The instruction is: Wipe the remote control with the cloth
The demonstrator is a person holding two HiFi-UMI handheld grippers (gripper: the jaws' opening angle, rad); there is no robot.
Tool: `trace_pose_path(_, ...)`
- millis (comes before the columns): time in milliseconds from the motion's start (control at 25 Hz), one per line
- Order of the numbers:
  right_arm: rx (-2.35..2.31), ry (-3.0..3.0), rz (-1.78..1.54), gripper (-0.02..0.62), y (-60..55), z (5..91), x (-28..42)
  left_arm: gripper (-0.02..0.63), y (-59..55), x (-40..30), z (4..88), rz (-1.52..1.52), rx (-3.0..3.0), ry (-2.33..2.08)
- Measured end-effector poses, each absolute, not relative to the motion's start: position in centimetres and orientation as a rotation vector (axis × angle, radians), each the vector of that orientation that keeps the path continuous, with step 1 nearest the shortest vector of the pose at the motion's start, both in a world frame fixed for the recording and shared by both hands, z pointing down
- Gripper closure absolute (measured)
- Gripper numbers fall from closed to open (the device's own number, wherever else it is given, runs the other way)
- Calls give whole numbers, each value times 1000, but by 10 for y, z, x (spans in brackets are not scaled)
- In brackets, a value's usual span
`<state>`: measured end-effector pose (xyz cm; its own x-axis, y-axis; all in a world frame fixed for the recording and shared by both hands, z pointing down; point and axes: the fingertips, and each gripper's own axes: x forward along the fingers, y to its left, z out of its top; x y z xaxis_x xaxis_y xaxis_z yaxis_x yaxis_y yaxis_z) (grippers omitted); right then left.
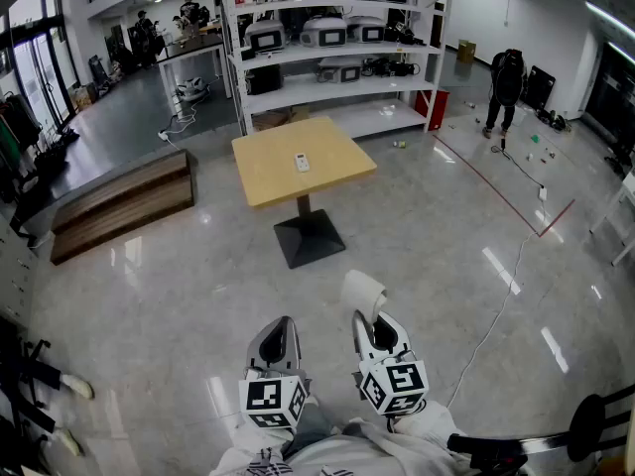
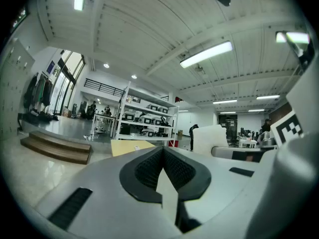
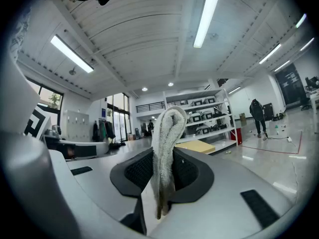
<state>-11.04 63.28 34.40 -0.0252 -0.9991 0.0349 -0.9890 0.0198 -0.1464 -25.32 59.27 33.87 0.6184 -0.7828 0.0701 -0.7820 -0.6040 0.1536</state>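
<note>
A white remote control point(image 1: 302, 163) lies on a square wooden table point(image 1: 268, 172) several steps ahead of me. Both grippers are held low in front of my body, far from the table. My right gripper point(image 1: 371, 319) is shut on a folded white cloth point(image 1: 362, 291), which sticks up from between its jaws; the cloth point(image 3: 166, 143) fills the middle of the right gripper view. My left gripper point(image 1: 279, 337) is shut with nothing between its jaws point(image 2: 163, 164). The table point(image 2: 130, 146) shows small in the left gripper view, and the table point(image 3: 198, 146) also shows beyond the cloth.
The table stands on a black pedestal base point(image 1: 308, 237) on a glossy grey floor. White shelving point(image 1: 337, 48) with machines stands behind it. A low wooden step platform point(image 1: 119, 204) lies at the left. A person point(image 1: 506, 87) stands far right. A cable point(image 1: 496, 315) runs across the floor.
</note>
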Motion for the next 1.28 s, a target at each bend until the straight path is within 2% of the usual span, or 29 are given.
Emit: trace_pose_path(1280,-2234,2105,-304,506,405,367,-47,603,354,-201,354,19,2681,-1252)
